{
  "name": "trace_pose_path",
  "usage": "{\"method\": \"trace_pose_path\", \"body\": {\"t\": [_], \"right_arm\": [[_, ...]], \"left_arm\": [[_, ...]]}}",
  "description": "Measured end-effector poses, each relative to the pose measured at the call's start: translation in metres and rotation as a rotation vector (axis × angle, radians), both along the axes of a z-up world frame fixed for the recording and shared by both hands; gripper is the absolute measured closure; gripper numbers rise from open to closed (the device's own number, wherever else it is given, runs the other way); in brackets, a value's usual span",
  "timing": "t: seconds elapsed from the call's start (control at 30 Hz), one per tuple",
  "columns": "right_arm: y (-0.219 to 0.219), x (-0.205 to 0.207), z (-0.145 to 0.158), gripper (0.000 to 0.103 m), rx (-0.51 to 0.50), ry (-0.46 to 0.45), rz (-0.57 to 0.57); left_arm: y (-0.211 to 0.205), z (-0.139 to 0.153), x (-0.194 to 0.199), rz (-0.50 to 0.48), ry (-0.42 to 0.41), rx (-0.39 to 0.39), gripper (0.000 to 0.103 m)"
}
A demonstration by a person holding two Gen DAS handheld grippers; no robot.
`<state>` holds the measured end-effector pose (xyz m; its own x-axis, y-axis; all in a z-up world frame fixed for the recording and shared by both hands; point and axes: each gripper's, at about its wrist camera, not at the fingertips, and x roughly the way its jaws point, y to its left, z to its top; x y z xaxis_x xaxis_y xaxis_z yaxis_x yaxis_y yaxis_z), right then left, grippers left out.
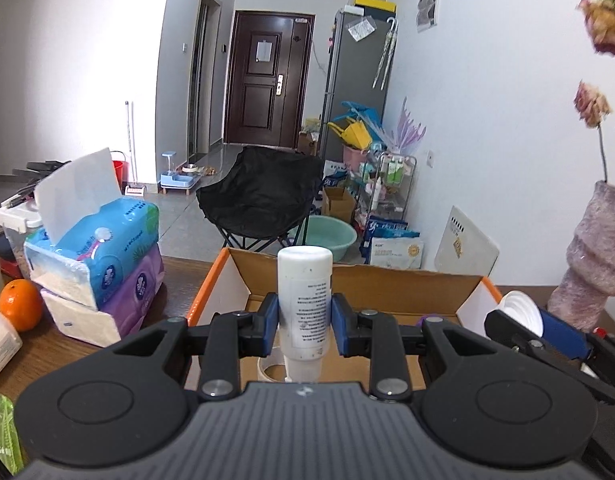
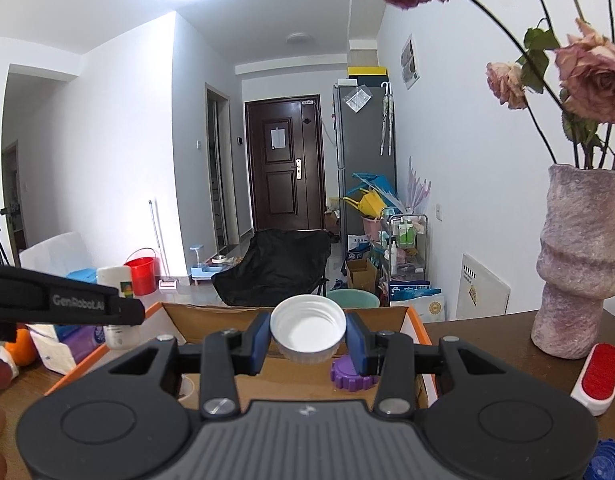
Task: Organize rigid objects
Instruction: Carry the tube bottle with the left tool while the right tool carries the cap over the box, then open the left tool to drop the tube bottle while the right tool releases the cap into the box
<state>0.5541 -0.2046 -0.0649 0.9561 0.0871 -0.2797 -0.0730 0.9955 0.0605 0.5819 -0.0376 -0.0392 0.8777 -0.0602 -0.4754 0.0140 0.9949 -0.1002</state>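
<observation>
From the left wrist, the left gripper (image 1: 304,322) is clamped on an upside-down white bottle (image 1: 304,300) held above the open cardboard box (image 1: 235,280), with stacked tissue packs (image 1: 103,264) at nine o'clock and an orange (image 1: 19,304) beside them. From the right wrist, the right gripper (image 2: 307,340) is clamped on a white cap (image 2: 307,328) over the same box (image 2: 211,316), a purple cap (image 2: 349,374) lying inside at five o'clock and a vase (image 2: 579,264) on the table at three o'clock.
</observation>
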Motion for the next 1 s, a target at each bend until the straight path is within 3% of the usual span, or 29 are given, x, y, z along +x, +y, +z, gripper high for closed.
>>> {"method": "trace_pose_path", "body": {"t": [0.47,0.67,0.7,0.73,0.8,0.83,0.87,0.93,1.0], "right_arm": [[-0.006,0.032,-0.024,0.064,-0.015,0.089,-0.038],[-0.006,0.034,-0.030,0.064,-0.012,0.123,-0.003],[-0.006,0.034,-0.032,0.064,-0.015,0.131,0.000],[-0.007,0.035,-0.032,0.061,-0.020,0.135,-0.001],[-0.007,0.036,-0.034,0.041,-0.031,0.144,-0.010],[-0.007,0.035,-0.034,0.024,-0.035,0.138,-0.016],[-0.007,0.033,-0.034,0.009,-0.038,0.128,-0.031],[-0.010,0.031,-0.034,0.000,-0.034,0.108,-0.055],[-0.012,0.032,-0.034,0.000,-0.024,0.108,-0.067]], "left_arm": [[-0.013,-0.027,0.034,-0.014,0.076,0.044,0.074],[-0.014,-0.031,0.037,-0.016,0.091,0.058,0.072],[-0.014,-0.031,0.036,-0.013,0.086,0.061,0.063],[-0.013,-0.031,0.035,-0.008,0.080,0.059,0.041],[-0.010,-0.028,0.032,0.009,0.053,0.056,0.012],[-0.008,-0.027,0.029,0.022,0.035,0.062,0.004],[-0.008,-0.025,0.028,0.032,0.025,0.068,0.002],[-0.004,-0.023,0.026,0.050,0.010,0.061,0.000],[0.000,-0.023,0.026,0.053,0.016,0.040,0.000]]}}
